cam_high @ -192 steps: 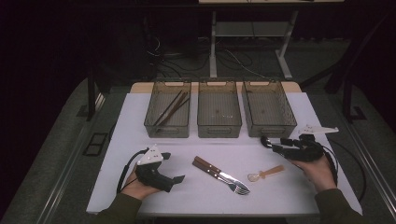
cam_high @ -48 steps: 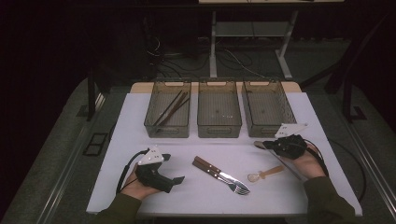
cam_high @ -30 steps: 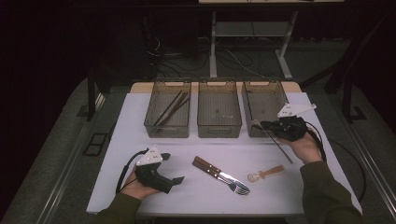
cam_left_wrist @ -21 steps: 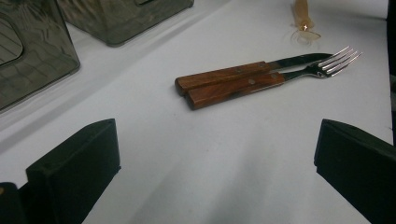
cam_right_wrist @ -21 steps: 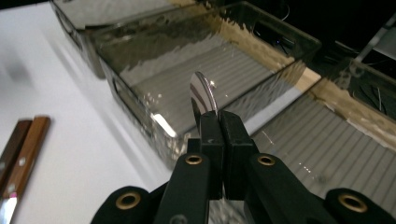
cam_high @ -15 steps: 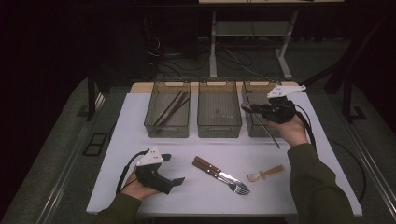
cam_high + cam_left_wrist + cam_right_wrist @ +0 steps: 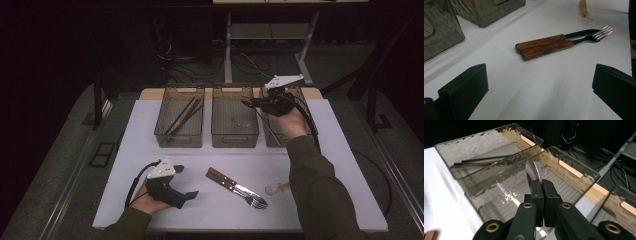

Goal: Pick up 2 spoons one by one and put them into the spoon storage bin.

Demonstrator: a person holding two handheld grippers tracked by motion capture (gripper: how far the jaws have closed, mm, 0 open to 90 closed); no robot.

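My right gripper [image 7: 248, 103] hovers over the inner edge of the right clear bin [image 7: 272, 137], its tips pointing toward the middle bin [image 7: 235, 131]. In the right gripper view its jaws [image 7: 541, 183] are shut on a thin curved metal utensil [image 7: 533, 170] that sticks out ahead over the middle bin [image 7: 564, 165]. My left gripper [image 7: 186, 181] rests low at the table's front left, open and holding nothing. Ahead of it lie a wooden-handled knife and fork [image 7: 546, 46], side by side [image 7: 235, 186].
The left bin [image 7: 176, 136] holds dark chopsticks [image 7: 182, 115]. A small wooden-handled spoon [image 7: 278, 188] lies on the white table [image 7: 125, 150] beside the person's right sleeve. Black floor, cables and a desk frame lie beyond the far edge.
The right hand has risen and travelled away and to the left, from beside the right bin to over the bins, carrying the thin utensil. The left gripper has stayed put.
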